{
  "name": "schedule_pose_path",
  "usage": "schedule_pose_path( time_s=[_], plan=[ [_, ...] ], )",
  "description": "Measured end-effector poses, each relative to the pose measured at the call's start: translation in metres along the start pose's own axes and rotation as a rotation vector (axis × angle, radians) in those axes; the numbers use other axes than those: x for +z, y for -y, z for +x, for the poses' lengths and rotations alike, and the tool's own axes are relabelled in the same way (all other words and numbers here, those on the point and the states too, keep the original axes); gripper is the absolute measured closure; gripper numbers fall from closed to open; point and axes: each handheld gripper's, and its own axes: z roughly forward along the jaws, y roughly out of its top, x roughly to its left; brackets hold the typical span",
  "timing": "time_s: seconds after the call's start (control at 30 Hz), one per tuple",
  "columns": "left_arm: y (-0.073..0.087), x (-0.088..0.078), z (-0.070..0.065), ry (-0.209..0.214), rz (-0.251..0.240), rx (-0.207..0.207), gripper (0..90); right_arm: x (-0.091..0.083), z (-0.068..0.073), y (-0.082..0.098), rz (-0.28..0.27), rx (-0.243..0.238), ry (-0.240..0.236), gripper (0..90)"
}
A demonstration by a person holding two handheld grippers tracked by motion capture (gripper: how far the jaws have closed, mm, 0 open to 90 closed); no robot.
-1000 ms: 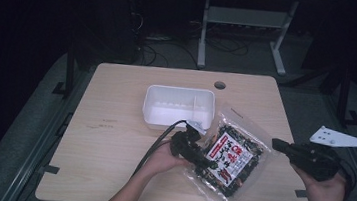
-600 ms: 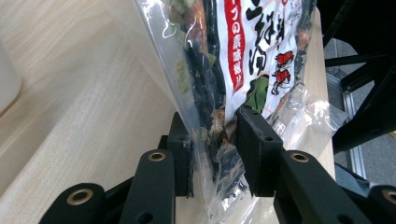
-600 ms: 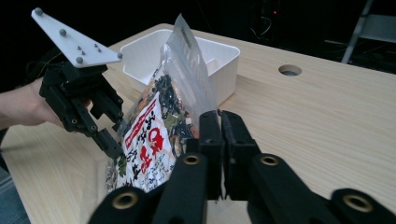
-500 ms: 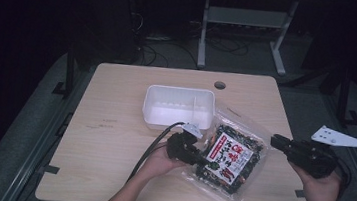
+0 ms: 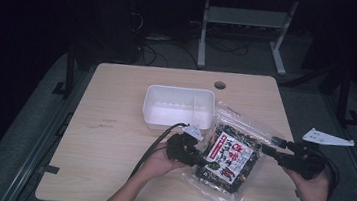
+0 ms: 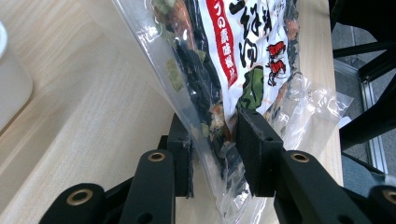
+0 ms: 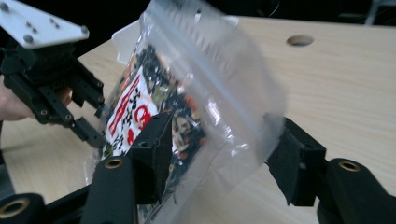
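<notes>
Left gripper view has the left gripper [image 6: 215,154] with its jaws narrowed onto the snack bag [image 6: 224,70], film pinched between them. The right gripper [image 7: 219,154] stands with jaws wide, the bag's clear zip end between them. From the high view, the bag sits just beside the white container [image 5: 178,105] on the table [image 5: 113,124].

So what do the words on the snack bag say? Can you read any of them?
Snack bag, red strip on its white label: "つの素敵" reads in the left gripper view; the characters after it are unclear.
Same label, large black writing beside the strip: cut off and tilted, not readable.
Label in the high view: red and black print, too small to read.
White container and table: no writing to be seen.
</notes>
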Motion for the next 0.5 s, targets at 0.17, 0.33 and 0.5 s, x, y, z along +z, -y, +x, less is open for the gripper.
schedule_pose_path(
  time_s=[0.17, 0.33, 0.5],
  plan=[
    [0.0, -0.001, -0.001, -0.003, 0.0, 0.005, 67.3, 0.018, 0.0, 0.007, 0.065, 0.022, -0.061, 42.1],
    [0.0, -0.001, -0.001, -0.004, 0.0, 0.006, 67.4, 0.026, 0.002, 0.007, 0.09, 0.02, -0.099, 44.8],
    [-0.001, -0.001, -0.001, -0.004, 0.001, 0.009, 67.4, 0.029, 0.002, 0.008, 0.098, 0.028, -0.12, 47.2]
  ],
)
